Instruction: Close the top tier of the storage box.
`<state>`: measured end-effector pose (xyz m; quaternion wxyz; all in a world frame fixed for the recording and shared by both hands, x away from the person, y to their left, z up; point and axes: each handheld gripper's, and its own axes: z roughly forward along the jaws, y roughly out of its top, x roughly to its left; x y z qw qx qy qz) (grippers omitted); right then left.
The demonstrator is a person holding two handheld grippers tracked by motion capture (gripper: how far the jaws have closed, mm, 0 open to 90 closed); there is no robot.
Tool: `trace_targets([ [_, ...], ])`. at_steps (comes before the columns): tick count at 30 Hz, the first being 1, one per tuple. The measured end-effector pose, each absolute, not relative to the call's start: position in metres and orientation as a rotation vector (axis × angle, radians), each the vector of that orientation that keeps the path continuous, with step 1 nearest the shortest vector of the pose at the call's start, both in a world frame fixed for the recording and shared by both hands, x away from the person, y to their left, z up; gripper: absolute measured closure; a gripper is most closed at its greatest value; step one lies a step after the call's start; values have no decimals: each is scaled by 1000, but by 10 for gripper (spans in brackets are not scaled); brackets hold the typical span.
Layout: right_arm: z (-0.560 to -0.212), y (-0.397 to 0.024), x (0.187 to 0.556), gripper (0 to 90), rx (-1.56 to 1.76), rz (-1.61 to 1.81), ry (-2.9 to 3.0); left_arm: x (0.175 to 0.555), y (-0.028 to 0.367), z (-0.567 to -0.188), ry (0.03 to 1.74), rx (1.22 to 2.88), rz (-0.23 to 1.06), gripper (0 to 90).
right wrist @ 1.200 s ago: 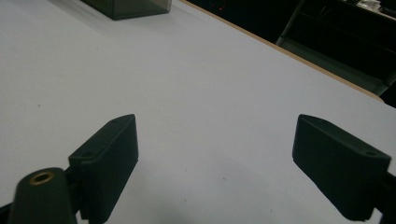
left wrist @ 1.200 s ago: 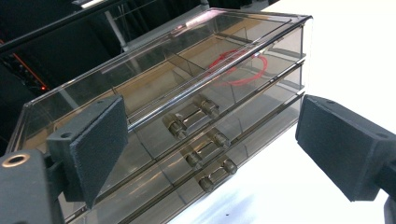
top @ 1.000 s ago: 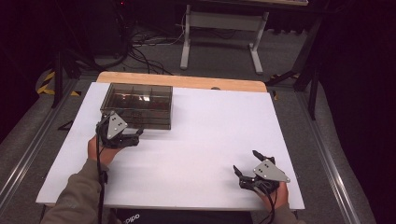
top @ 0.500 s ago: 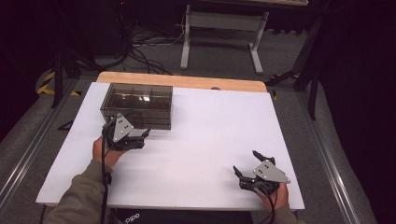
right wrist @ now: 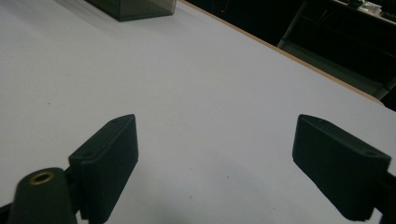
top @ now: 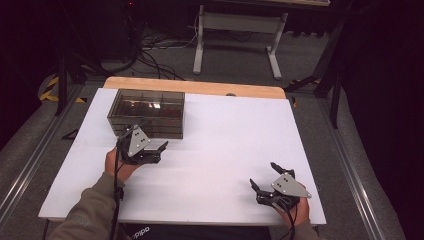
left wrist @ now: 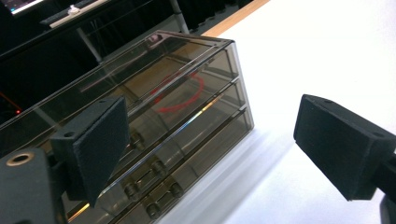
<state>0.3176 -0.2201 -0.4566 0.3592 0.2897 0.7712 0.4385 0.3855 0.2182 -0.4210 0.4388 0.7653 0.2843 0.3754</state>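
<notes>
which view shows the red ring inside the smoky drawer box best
The left gripper view: the red ring reads as a clear loop through the clear top of the drawer box. The high view gives only a faint red smudge in the box. The right gripper view catches just the box's corner; no ring can be made out.

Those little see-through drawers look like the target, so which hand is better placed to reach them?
Probably the left. The left gripper sits just in front of the smoky drawer box, fingers open and facing its drawer fronts. The right gripper rests open at the table's near right corner, far from the box.
</notes>
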Motion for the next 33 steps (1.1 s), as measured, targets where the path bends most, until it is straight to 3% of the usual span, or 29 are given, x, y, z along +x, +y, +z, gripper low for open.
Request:
trace_targets([
  [33, -458, -216, 316, 152, 726, 1129, 2005, 362, 206, -431, 569, 1984, 936, 107],
])
